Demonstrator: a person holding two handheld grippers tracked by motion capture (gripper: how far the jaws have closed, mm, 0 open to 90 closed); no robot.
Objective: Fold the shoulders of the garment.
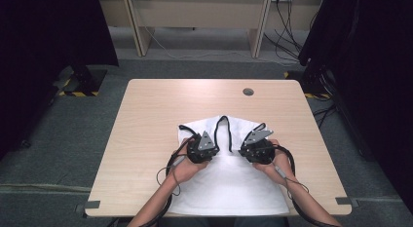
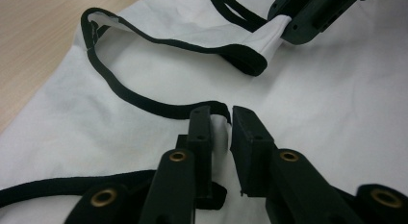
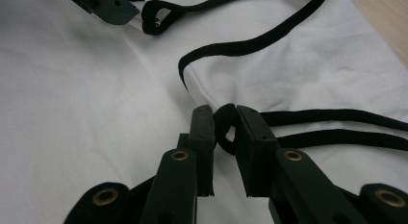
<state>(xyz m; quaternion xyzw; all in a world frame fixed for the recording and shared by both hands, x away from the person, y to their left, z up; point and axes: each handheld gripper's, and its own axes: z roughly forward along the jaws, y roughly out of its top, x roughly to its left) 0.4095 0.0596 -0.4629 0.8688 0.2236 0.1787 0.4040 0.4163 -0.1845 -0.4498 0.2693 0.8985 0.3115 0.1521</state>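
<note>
Both tongs (image 2: 222, 119) (image 3: 224, 119) stand slightly parted, white garment's (image 1: 234, 180) black-trimmed straps lying loosely between them.

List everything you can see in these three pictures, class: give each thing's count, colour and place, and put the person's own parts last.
sleeveless top: one, white with black trim, flat on the table's near half
table: one, light wood, centre of the room
cable hole: one, grey, table's far right
desk: one, beige, behind the table
floor cables: several, black and white, far floor
left gripper: one, black, jaws slightly apart at a trimmed edge
right gripper: one, black, jaws slightly apart around a trim loop
forearms: two, entering from the bottom
</note>
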